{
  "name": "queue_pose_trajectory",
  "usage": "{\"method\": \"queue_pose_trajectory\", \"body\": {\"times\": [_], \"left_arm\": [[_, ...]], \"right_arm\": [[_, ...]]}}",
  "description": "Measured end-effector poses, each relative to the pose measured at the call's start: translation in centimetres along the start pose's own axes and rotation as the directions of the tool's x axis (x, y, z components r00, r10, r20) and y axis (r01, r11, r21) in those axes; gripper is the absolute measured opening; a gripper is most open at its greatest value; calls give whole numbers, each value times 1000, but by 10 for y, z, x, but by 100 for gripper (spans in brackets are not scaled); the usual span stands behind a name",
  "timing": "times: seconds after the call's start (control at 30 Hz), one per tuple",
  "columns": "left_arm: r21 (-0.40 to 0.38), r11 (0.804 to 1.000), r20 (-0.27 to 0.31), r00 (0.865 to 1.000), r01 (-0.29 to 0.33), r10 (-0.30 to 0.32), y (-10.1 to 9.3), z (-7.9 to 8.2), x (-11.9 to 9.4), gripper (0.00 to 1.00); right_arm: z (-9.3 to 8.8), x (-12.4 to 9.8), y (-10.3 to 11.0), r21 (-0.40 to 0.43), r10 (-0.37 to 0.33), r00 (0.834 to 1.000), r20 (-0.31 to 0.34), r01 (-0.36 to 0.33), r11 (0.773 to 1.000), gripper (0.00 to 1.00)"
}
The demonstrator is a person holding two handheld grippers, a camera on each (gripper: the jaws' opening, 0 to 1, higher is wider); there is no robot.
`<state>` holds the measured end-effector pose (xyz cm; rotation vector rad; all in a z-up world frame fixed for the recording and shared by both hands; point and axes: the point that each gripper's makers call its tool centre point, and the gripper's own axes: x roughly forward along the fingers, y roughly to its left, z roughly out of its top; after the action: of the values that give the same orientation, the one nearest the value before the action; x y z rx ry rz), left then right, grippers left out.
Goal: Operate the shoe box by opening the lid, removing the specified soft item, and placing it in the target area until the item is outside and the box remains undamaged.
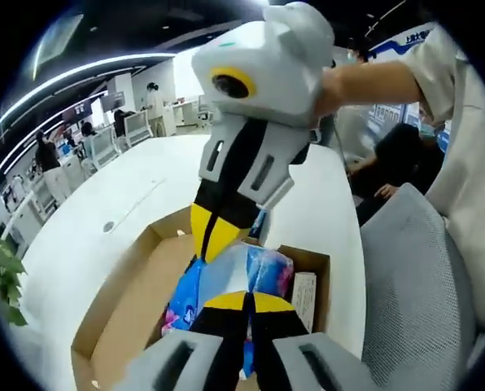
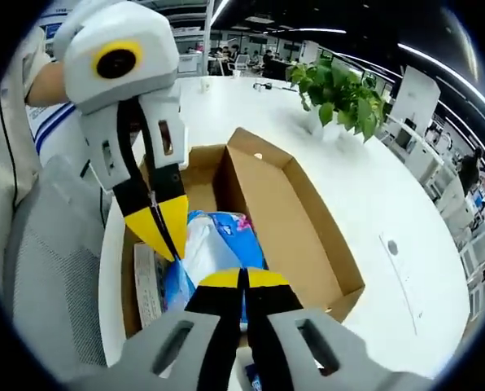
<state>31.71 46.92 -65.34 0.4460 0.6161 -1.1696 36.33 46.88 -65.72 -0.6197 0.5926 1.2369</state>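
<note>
Bright, even office light, strong fisheye bend.
Ceiling strip lights (image 1: 80, 73) streak at 10 o'clock; the white table (image 2: 373, 195) glares pale; edges curve, soften; shadows under the tongs are faint.

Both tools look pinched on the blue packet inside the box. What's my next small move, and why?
Probably lift both tools straight up together. The left tool and right tool both appear shut on the blue packet, which still lies inside the open shoe box; rising vertically should spare the cardboard walls.
</note>
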Motion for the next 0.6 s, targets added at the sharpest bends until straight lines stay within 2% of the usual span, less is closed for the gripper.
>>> {"method": "queue_pose_trajectory", "body": {"times": [0.13, 0.3, 0.6], "left_arm": [[-1, 1000, 13, 1000, 6, -6, -2, 10, -6, 0], [-25, 999, 34, 999, 26, -25, -4, 24, -8, 0], [0, 997, 61, 995, 78, -78, -16, 57, 9, 0]], "right_arm": [[7, -10, 1, -13, 8, 1000, 15, -8, 1000, 0], [7, -24, -3, -23, -1, 1000, 14, 1, 1000, 0], [-5, -56, -13, -31, -26, 1000, -6, 26, 999, 0]]}}
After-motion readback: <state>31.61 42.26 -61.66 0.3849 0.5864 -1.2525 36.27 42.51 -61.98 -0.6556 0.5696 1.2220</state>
